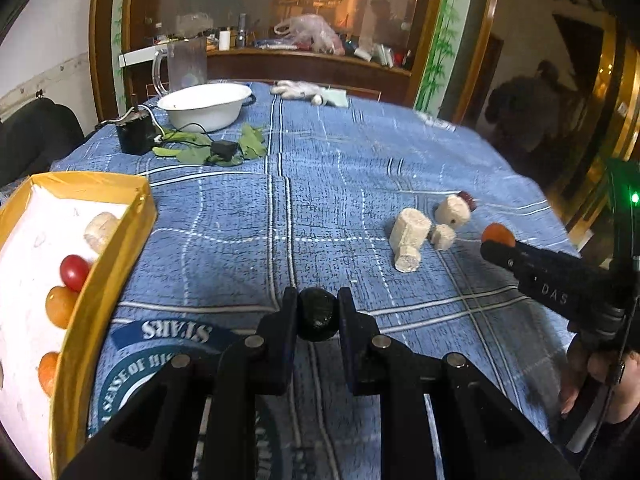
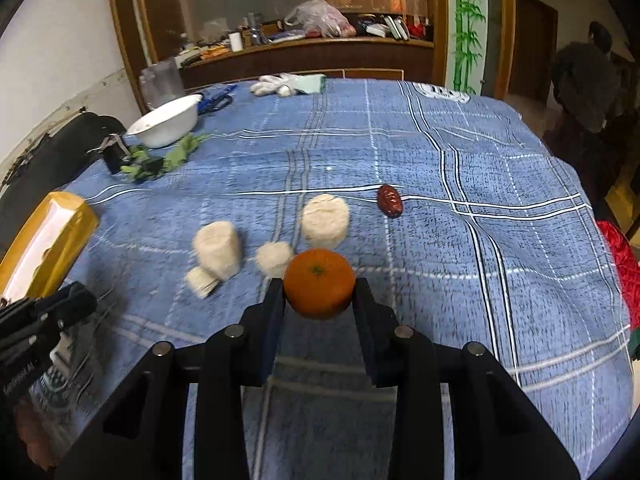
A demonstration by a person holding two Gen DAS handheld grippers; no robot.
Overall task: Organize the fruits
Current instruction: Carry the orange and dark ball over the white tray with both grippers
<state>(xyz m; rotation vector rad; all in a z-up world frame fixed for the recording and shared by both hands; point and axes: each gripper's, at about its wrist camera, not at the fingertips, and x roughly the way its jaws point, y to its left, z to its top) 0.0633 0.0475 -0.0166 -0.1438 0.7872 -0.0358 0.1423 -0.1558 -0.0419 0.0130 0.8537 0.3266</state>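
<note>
A: In the left wrist view, the left gripper is clenched on a dark round fruit, low centre of frame, above the blue cloth.

B: That fruit doesn't show in the right wrist view. There the right gripper grasps an orange at centre.

A: The left view shows only a sliver of that orange, at the right edge. But it looks into the yellow box at left: a red tomato, orange fruits and a pale chunk inside.

B: In the right view the box sits at the left edge, contents hidden. A red date lies clear above centre, just beyond the pale chunks.

A: In the left view the date is half hidden behind them.
</note>
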